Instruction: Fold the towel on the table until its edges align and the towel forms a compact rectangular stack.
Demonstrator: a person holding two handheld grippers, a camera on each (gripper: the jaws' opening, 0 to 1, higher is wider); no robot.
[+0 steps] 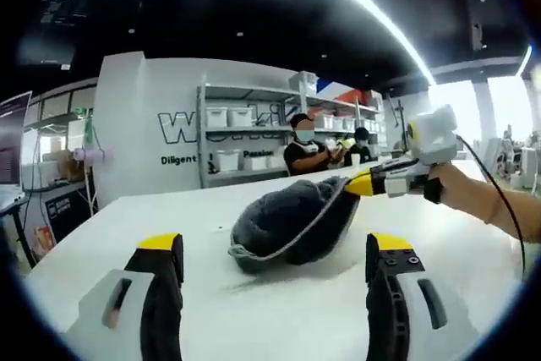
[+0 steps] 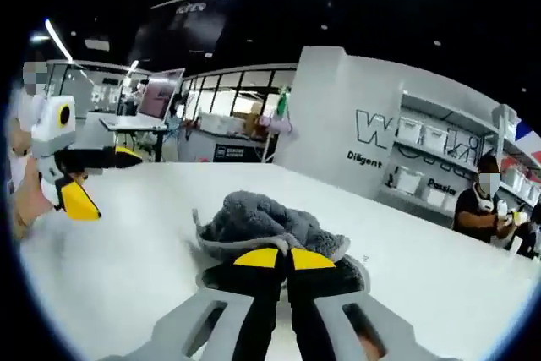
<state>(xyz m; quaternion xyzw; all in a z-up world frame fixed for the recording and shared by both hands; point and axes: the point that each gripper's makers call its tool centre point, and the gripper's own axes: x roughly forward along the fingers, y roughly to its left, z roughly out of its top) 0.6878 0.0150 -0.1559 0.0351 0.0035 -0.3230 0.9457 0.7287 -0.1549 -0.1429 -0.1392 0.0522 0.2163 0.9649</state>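
Observation:
A dark grey towel (image 1: 287, 221) lies bunched in a heap on the white table (image 1: 127, 226). In the left gripper view my left gripper (image 1: 275, 244) stands open just short of the heap, nothing between its yellow-tipped jaws. My right gripper (image 1: 359, 183) reaches in from the right, held by a hand, its tip at the towel's upper right edge. In the right gripper view the right gripper (image 2: 285, 258) is shut on the near edge of the towel (image 2: 262, 221). The left gripper (image 2: 103, 179) hovers open at the far left, apart from the cloth.
Bare white table (image 2: 423, 276) spreads all around the heap. Behind it stand shelves with white bins (image 1: 228, 137) and a lettered wall. Two people (image 1: 304, 150) are at the table's far side. A monitor (image 2: 161, 95) sits on a desk beyond.

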